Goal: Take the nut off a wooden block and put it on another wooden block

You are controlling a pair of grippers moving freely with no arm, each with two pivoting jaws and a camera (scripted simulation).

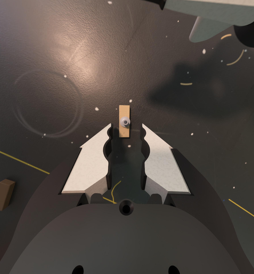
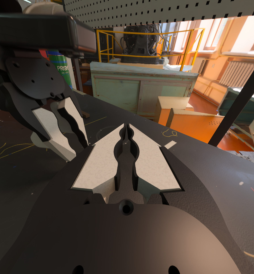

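In the left wrist view a grey nut (image 1: 124, 122) sits on a light wooden block (image 1: 124, 129) that lies flat on the dark table. My left gripper (image 1: 126, 126) is open, high above the block, its fingertips framing the nut from above. A darker brown wooden block (image 1: 3, 194) lies at the lower left. My right gripper (image 2: 126, 126) is shut and empty, low over the table. The left gripper also shows in the right wrist view (image 2: 73, 149), fingers apart, pointing down. The brown block (image 2: 85, 114) shows behind it. The nut is hidden in the right wrist view.
The dark table (image 1: 64, 51) bears white specks and yellow lines. A green spray can (image 2: 62, 69) stands at the back left, a pegboard panel (image 2: 153, 10) above. The table's far edge (image 2: 182, 133) runs diagonally, with cabinets and orange floor beyond. The right gripper's pale finger (image 1: 209, 29) shows top right.
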